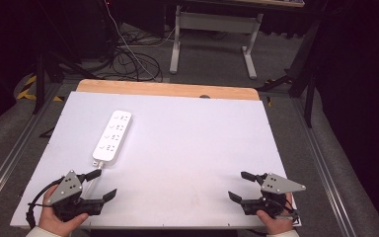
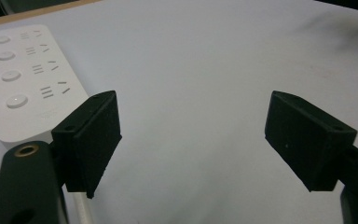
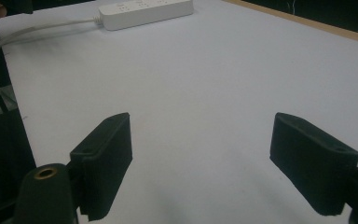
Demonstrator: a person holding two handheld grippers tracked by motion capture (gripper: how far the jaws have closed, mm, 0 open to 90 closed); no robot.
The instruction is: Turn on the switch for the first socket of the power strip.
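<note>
High view: smooth white oblong power strip (image 1: pixel 112 136), both tools wide open, empty.

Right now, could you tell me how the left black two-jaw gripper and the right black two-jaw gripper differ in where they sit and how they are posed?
The left black two-jaw gripper sits at the near left of the white table, just short of the white power strip, over its cord; the right black two-jaw gripper sits near right, far from the strip. The left points up-right, the right up-left. Both are open, empty and hand-held.
</note>
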